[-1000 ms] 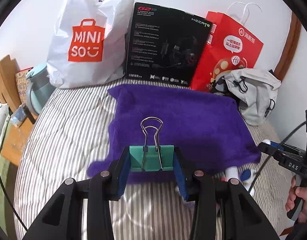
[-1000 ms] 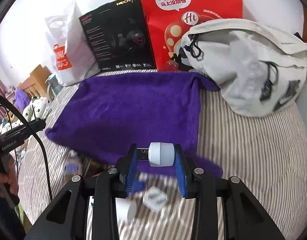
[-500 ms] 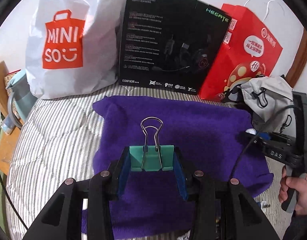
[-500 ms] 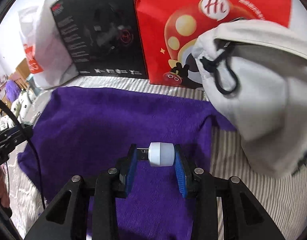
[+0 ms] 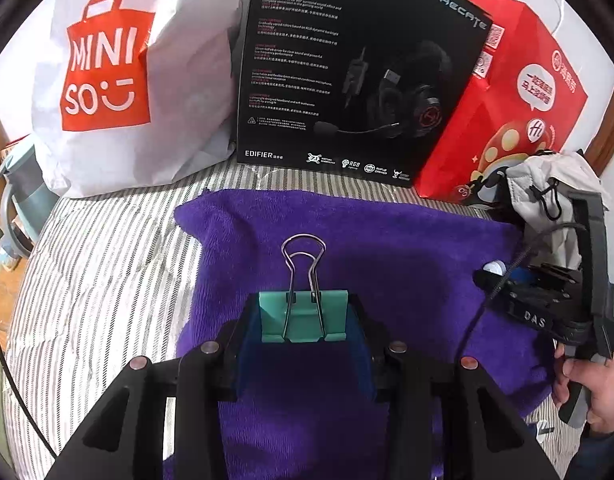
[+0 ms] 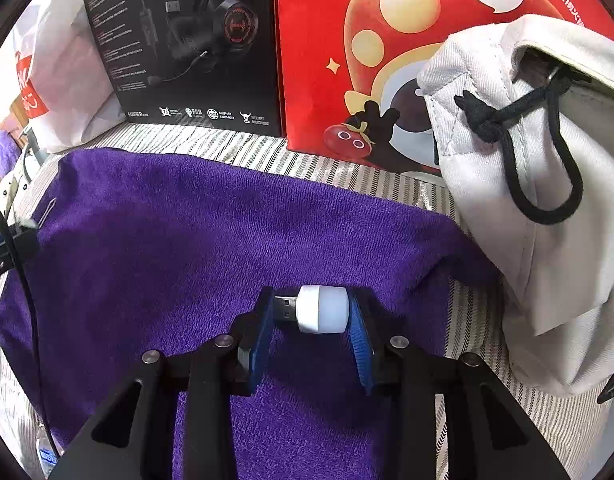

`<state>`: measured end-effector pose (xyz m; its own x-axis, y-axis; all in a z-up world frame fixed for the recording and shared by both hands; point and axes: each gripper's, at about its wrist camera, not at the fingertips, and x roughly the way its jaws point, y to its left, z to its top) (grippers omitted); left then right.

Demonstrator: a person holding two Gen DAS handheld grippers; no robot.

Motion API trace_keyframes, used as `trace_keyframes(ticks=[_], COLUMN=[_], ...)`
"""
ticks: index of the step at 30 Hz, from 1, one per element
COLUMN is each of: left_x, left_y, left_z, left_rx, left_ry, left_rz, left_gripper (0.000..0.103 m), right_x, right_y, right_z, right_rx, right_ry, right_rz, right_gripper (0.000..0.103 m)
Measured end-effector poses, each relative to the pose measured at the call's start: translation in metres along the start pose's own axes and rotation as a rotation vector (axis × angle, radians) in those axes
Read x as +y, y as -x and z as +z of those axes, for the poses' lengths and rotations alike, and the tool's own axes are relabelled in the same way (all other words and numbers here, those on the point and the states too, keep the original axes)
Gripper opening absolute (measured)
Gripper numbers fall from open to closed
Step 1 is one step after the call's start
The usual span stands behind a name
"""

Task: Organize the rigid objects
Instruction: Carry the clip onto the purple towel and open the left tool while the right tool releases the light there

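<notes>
Above a purple terry-cloth towel [image 5: 407,264] spread on a grey-and-white striped bed cover [image 5: 99,264], the left gripper [image 5: 303,320] clamps a teal metal binder clip [image 5: 303,316] between its blue-padded fingers, the clip's silver wire handles pointing forward. The right gripper [image 6: 313,314] grips a small white USB plug-in light [image 6: 321,309] sideways over the same towel, its metal plug end against the left pad and its white cap against the right. In the left wrist view, a person's hand [image 5: 591,392] holds the right gripper's handle at the frame's right edge. Lined up behind the towel stand a white plastic shopping bag with an orange logo [image 5: 119,80], a black headset box [image 5: 347,68] and a red paper gift bag [image 5: 519,96]. A pale grey drawstring fabric bag [image 6: 547,200] lies beside the towel's right edge.
</notes>
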<state>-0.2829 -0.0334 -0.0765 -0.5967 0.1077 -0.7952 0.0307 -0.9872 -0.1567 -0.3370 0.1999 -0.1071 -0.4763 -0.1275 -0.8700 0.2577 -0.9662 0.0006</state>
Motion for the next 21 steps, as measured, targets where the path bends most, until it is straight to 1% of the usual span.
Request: trace_keyframes(ticks=[2,3,5,9,12,14,15,16,17,21], left_x=[0.000,0.000,-0.003,-0.009,-0.011,-0.012,-0.012,-0.014,-0.014,-0.019], left_y=[-0.004,-0.005,-0.010,-0.021,-0.036,-0.042,-0.045,-0.050,-0.052,-0.054], left_z=[0.004,0.005,0.008,0.013,0.017,0.018,0.017,0.017,0.016,0.016], left_rx=[0.003,0.004,0.008,0.017,0.045,0.057,0.065,0.079,0.086,0.101], left_ry=[0.006,0.006,0.001,-0.034,-0.038,-0.045,-0.048,-0.053,-0.057,-0.083], left_rz=[-0.009,-0.010,-0.007,0.027,0.036,0.047,0.054,0.067,0.072,0.101], left_gripper=[0.039,0.039,0.039,0.039,0.039,0.039,0.039,0.039,0.039,0.039], right_x=[-0.003,-0.005,-0.006,-0.009,-0.010,-0.010,-0.008,-0.007,-0.006,-0.007], right_y=[0.000,0.001,0.006,0.028,0.049,0.065,0.070,0.078,0.087,0.108], right_z=[-0.001,-0.002,-0.006,-0.018,-0.032,-0.043,-0.044,-0.050,-0.056,-0.066], right_rx=[0.007,0.015,0.019,-0.025,-0.042,-0.053,-0.059,-0.067,-0.073,-0.091], right_ry=[-0.003,-0.003,0.003,-0.026,-0.038,-0.035,-0.032,-0.030,-0.024,-0.021], right_rz=[-0.002,-0.008,-0.008,0.027,0.001,0.004,0.003,-0.001,-0.009,-0.018], right_gripper=[0.047,0.054,0.054,0.057,0.060,0.061,0.064,0.069,0.071,0.072])
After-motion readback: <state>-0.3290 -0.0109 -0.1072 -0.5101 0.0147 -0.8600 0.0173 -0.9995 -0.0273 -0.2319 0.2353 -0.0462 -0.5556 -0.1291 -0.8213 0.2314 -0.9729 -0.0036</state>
